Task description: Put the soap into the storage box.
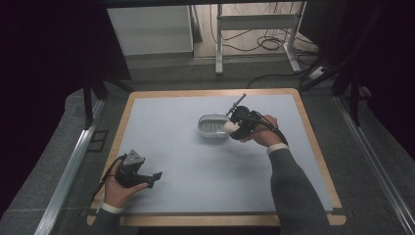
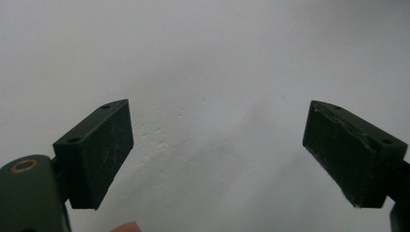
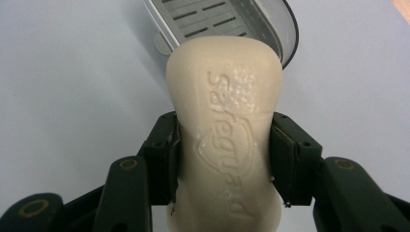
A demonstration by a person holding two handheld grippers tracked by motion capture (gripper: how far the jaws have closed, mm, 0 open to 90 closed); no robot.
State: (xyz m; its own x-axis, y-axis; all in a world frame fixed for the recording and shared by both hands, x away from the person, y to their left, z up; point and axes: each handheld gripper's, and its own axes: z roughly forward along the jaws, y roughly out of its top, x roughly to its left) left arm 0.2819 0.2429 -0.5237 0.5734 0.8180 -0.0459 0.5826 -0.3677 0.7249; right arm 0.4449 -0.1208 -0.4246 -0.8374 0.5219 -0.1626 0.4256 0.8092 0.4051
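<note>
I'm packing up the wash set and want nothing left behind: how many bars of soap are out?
1. The soap bar is clamped in the right tool, held by the rim of the soap dish. None lies elsewhere on the table.

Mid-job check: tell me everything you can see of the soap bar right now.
The soap bar is cream-white and waxy-looking, with rounded ends, a pinched waist and "Safeguard" embossed on its upper face. The right gripper is shut on its waist, a black pad pressing each side. Its far end points at the slotted grey soap dish, at the dish's near edge above the blue table.
</note>
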